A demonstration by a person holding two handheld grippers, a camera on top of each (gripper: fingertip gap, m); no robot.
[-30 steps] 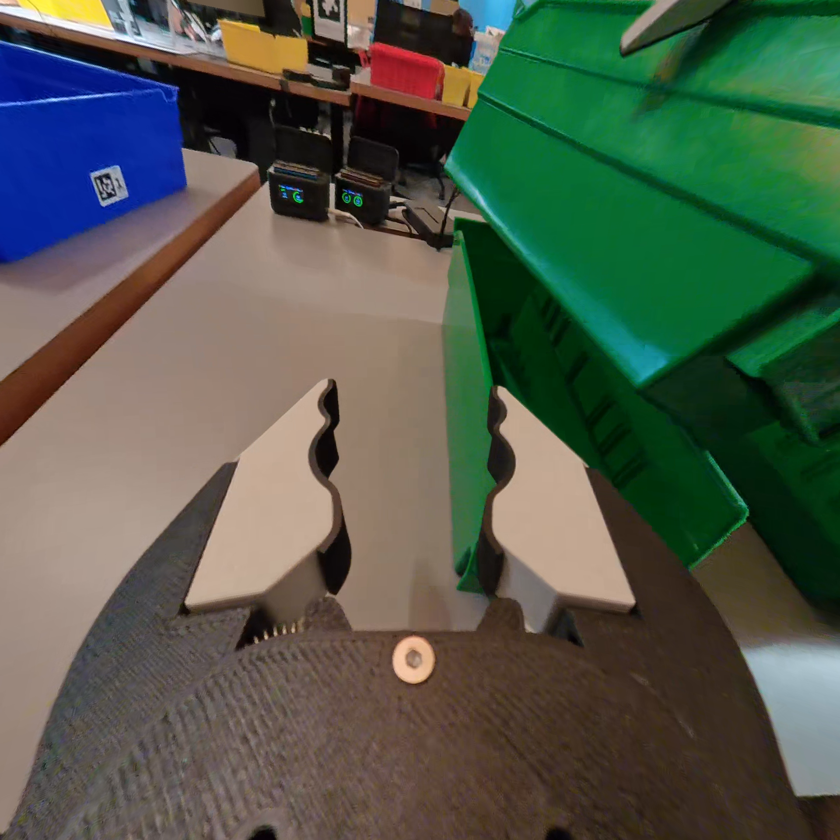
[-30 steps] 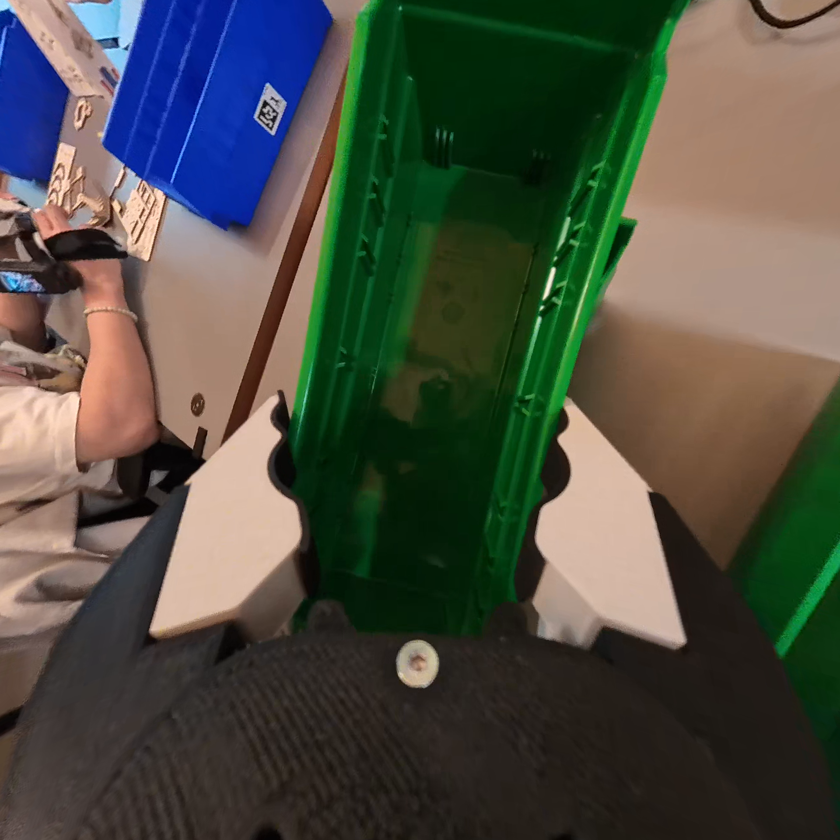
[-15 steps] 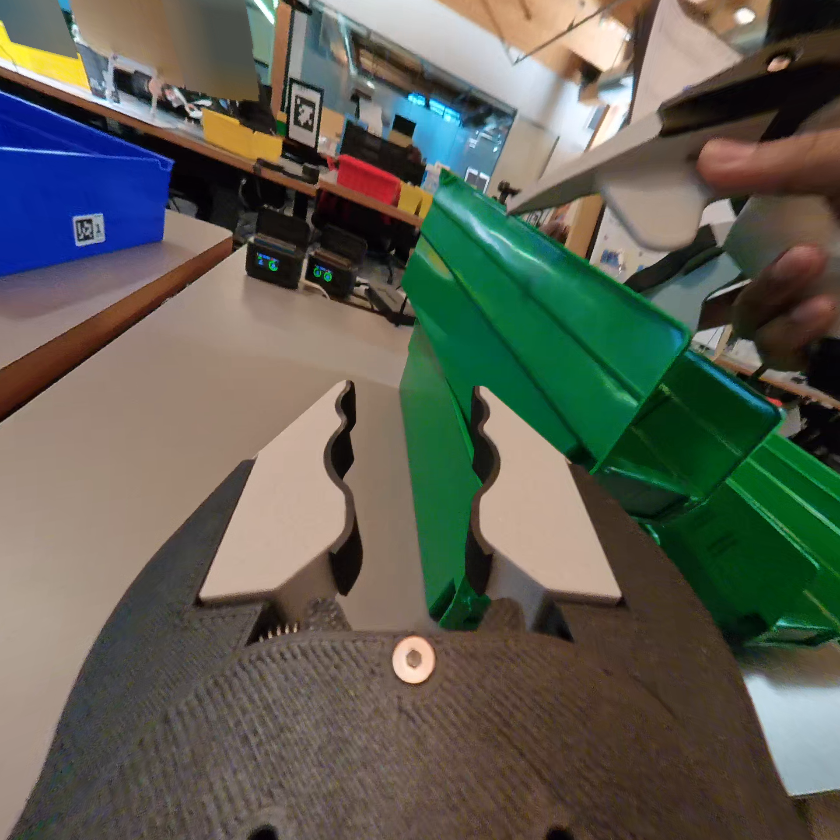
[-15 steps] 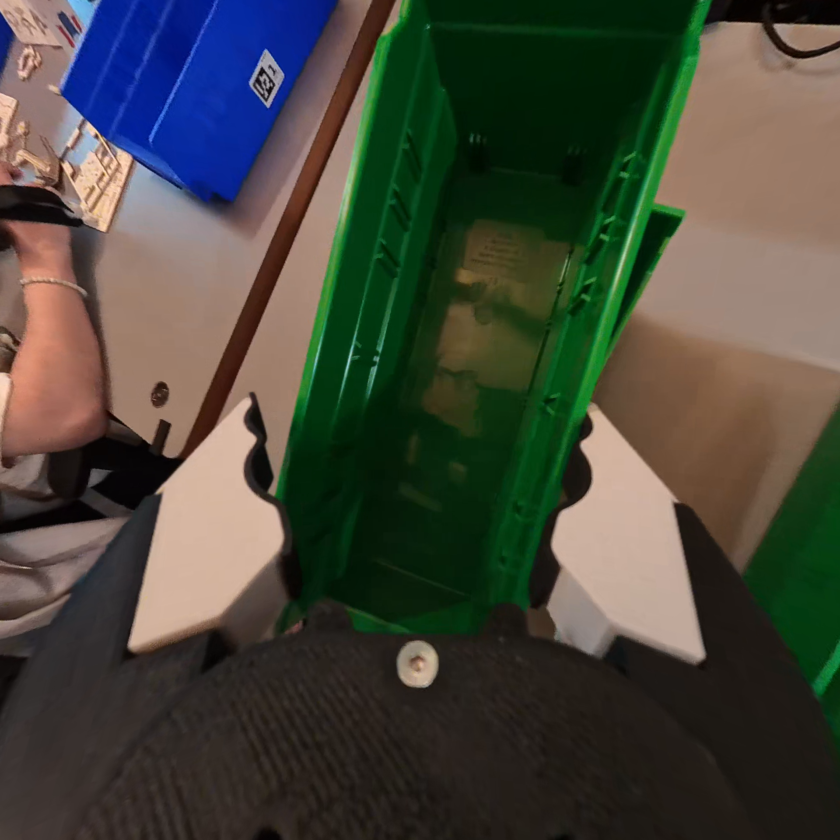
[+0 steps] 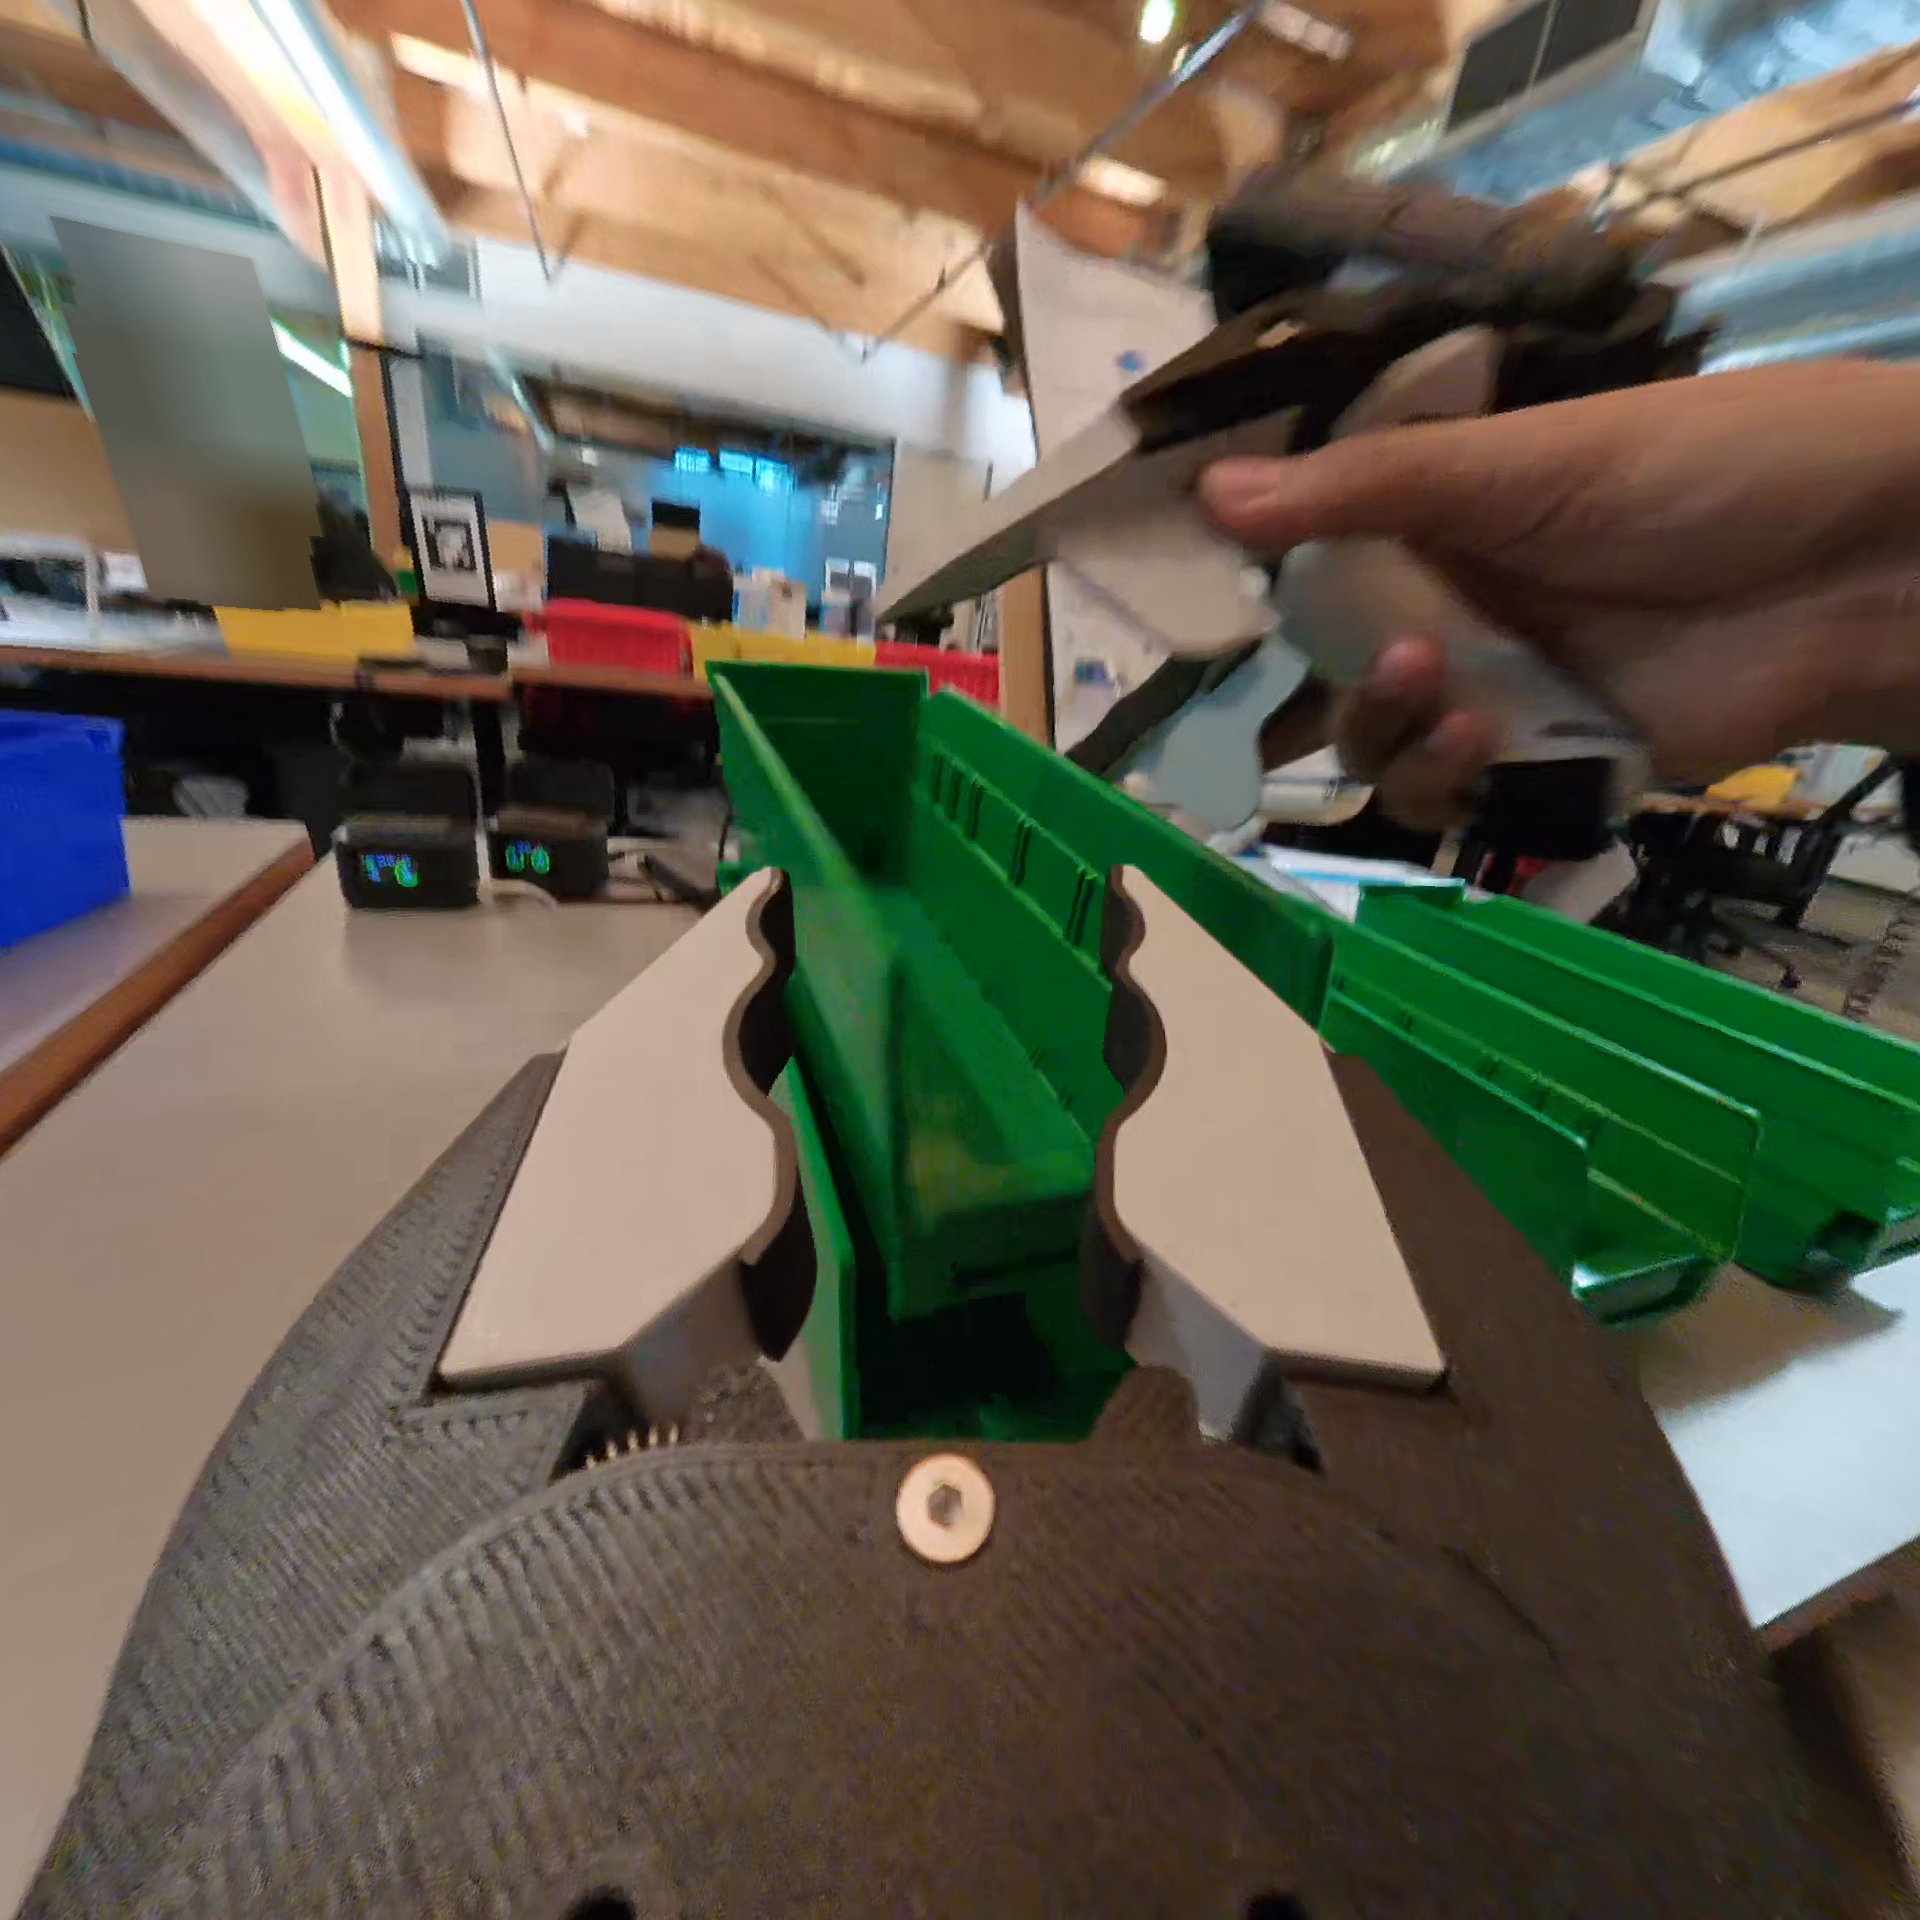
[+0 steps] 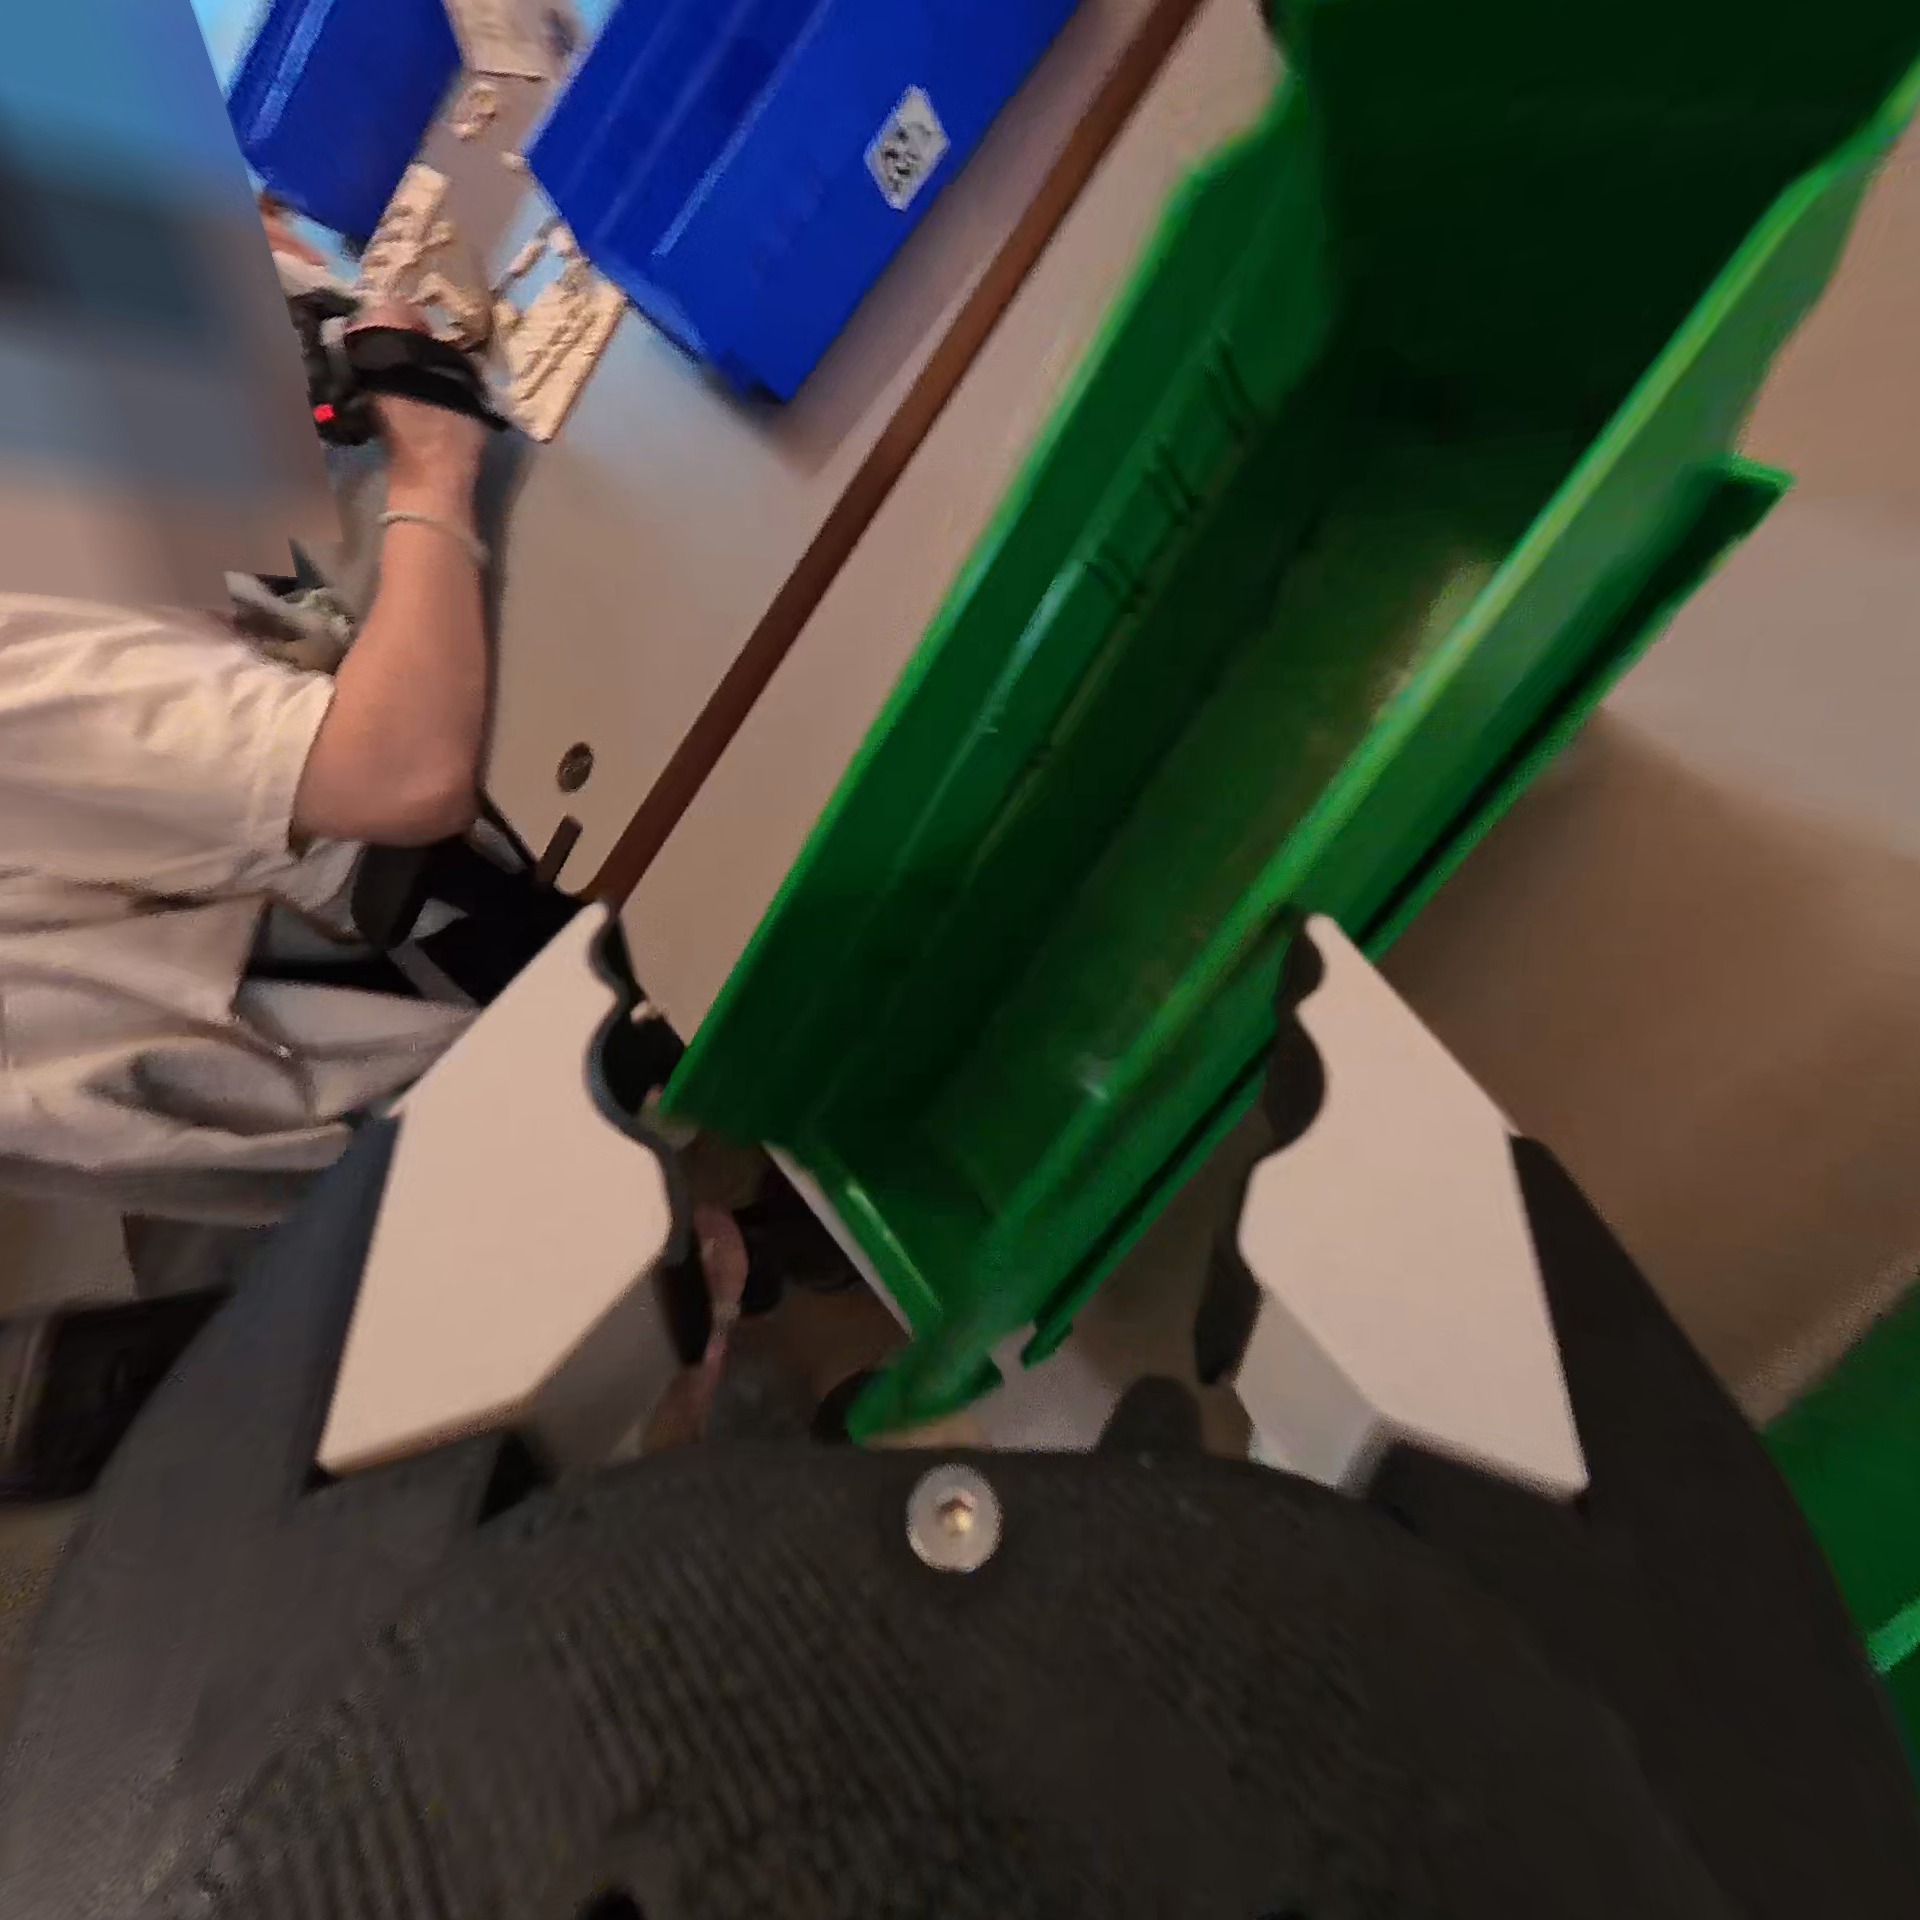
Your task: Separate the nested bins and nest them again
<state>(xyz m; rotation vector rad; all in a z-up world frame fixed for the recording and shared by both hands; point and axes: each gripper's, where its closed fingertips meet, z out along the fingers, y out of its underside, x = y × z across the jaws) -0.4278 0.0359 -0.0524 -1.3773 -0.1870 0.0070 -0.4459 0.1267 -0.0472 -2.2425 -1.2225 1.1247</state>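
Left hand-held gripper (image 5: 940, 1081): its fingers are set narrow around the near end of a long green bin (image 5: 914, 997); the left finger lies against the bin's outer left wall, the right finger (image 5: 1247, 1143) against the right wall, so it holds that bin.
Green bin in left grip: runs away toward 12 o'clock in the left wrist view, open top up, a second green shell showing under its near end; whether the two are fully nested cannot be told.
Right hand-held gripper (image 6: 951, 1101): fingers spread wide, with the end of a green bin (image 6: 1195, 779) slanting between them toward 1 o'clock; the right finger touches the bin's rim, the left finger (image 6: 499, 1195) stands just clear of the wall, so a firm grip cannot be told.
Other green bins (image 5: 1621, 1070): stacked on the worktop (image 5: 260, 1091) at 3 o'clock of the left gripper.
Blue bin (image 6: 790, 156): on a neighbouring worktop at 11 o'clock in the right wrist view.
Person's hand (image 5: 1621, 561): at 2 o'clock in the left wrist view, wrapped round the other gripper's handle.
Seated person (image 6: 156, 779): at 9 o'clock in the right wrist view, arm raised to the neighbouring worktop.
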